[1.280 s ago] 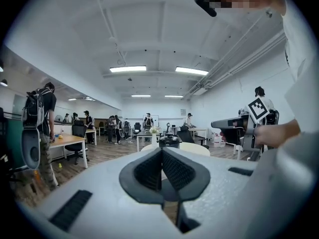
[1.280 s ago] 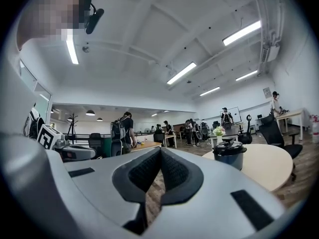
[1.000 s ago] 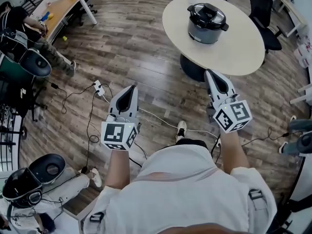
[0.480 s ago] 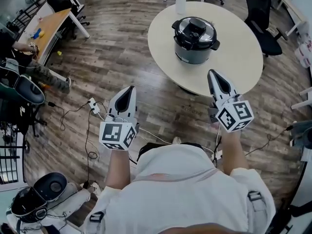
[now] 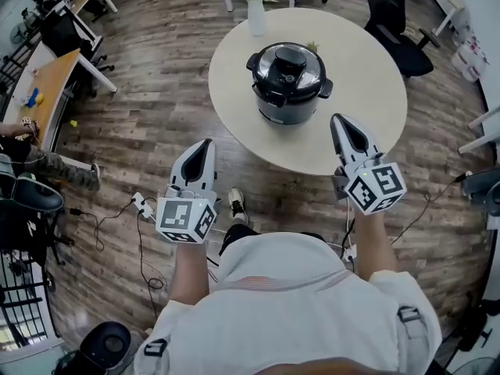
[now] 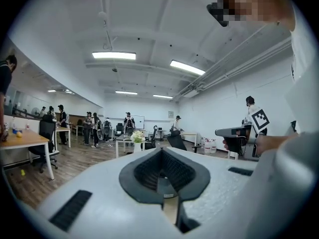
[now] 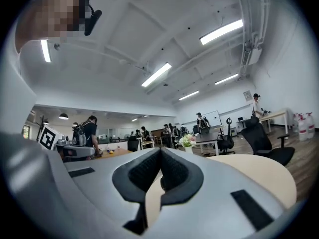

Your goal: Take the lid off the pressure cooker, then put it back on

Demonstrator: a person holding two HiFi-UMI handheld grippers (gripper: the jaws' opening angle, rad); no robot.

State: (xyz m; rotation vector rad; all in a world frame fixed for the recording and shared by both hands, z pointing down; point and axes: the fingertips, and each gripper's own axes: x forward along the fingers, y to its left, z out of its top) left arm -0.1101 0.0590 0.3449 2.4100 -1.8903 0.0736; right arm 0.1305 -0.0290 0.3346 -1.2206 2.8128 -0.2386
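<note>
- Head view: the squat pressure cooker [image 5: 285, 109], dark grey with a silver band, stands upright near the middle of the round cream worktop [image 5: 371, 69].
- Its round black lid [image 5: 287, 69] is seated on the pot. It has a raised centre knob, and a black handle lug projects at each side.
- A white vase [image 5: 256, 16] holding flowers stands on the far part of the worktop, well apart from the pressure cooker.
- The left tongs [image 5: 204, 145] hang over the brown wooden floor [image 5: 156, 92], short of the worktop's near rim. The jaws are clenched together, with nothing between them.
- The right tongs [image 5: 341, 123] project over the near rim, to the right of the pressure cooker and apart from it. The jaws are also clenched and empty.
- Bare worktop surrounds the pressure cooker on its near, left and right sides.
- A black office chair [image 5: 391, 22] stands just beyond the far right rim.
- Black cables [image 5: 144, 233] lie on the floor, left of the person.
</note>
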